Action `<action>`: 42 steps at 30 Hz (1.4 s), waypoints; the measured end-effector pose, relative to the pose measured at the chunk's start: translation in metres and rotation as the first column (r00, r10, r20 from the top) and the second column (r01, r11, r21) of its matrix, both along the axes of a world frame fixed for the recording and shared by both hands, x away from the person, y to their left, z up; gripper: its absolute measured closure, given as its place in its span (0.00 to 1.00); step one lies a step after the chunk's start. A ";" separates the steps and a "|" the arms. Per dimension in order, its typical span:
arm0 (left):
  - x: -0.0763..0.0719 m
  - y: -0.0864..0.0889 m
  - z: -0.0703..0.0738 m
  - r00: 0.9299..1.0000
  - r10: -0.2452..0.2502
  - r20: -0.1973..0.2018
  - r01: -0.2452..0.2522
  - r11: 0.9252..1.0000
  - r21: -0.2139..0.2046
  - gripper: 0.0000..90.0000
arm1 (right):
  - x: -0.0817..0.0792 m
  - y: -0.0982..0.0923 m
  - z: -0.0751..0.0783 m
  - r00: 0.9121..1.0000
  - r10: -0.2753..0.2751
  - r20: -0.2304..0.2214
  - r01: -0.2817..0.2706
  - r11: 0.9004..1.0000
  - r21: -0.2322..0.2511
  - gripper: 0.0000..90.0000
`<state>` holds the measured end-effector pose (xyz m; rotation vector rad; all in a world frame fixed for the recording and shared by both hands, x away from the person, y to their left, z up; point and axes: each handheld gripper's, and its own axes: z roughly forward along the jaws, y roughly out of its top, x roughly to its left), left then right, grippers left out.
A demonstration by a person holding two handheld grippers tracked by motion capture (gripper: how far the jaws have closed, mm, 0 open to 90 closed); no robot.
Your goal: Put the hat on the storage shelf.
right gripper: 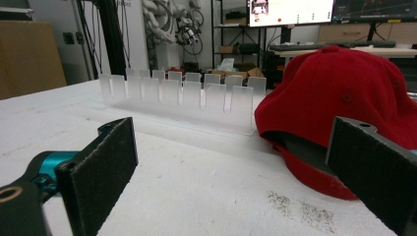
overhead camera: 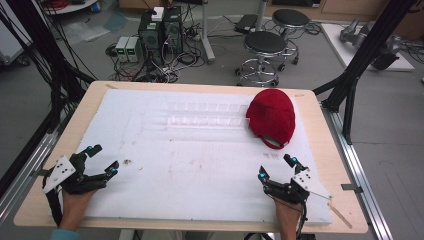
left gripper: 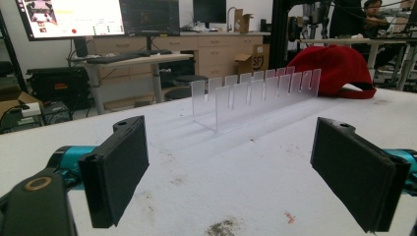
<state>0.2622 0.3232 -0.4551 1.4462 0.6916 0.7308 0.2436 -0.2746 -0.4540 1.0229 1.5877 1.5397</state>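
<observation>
High view: white mat [overhead camera: 200, 165] on wooden table [overhead camera: 320, 130]. Red cap [overhead camera: 270, 117] at far right, touching the right end of a clear slotted rack [overhead camera: 205, 115]. Left gripper [overhead camera: 103, 160] at near left, jaws spread, empty. Right gripper [overhead camera: 276, 168] at near right, jaws spread, empty, near the cap.

A: Where is there room on the surface [overhead camera: 200, 165]?

B: The whole near and middle stretch of white padding lies bare, between the left hand-held gripper [overhead camera: 104, 160] and the right hand-held gripper [overhead camera: 276, 167], both with jaws spread wide.

A: And what blocks the way?

B: A clear slotted rack [overhead camera: 207, 114] stands across the far middle. A red cap [overhead camera: 271, 116] sits just beside its right end, straight ahead of the right hand-held gripper.
</observation>
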 end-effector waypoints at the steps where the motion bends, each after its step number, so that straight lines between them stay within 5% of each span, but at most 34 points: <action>1: 0.000 0.000 0.000 1.000 0.001 -0.002 -0.001 1.000 0.001 0.16 | 0.000 0.000 0.000 1.000 0.000 -0.003 0.000 1.000 -0.002 0.05; 26: -0.001 0.000 0.000 1.000 0.019 0.003 -0.019 1.000 -0.009 0.16 | 0.002 0.003 0.001 0.999 -0.045 -0.025 0.045 0.999 -0.014 0.05; 32: 0.000 0.000 0.000 1.000 0.025 -0.002 -0.025 1.000 -0.007 0.16 | 0.005 0.006 0.004 0.998 -0.057 -0.038 0.055 0.997 -0.058 0.05; 42: 0.000 0.000 0.000 1.000 0.030 -0.004 -0.030 1.000 -0.008 0.16 | 0.022 0.007 0.044 0.994 -0.106 -0.033 0.102 0.990 -0.099 0.05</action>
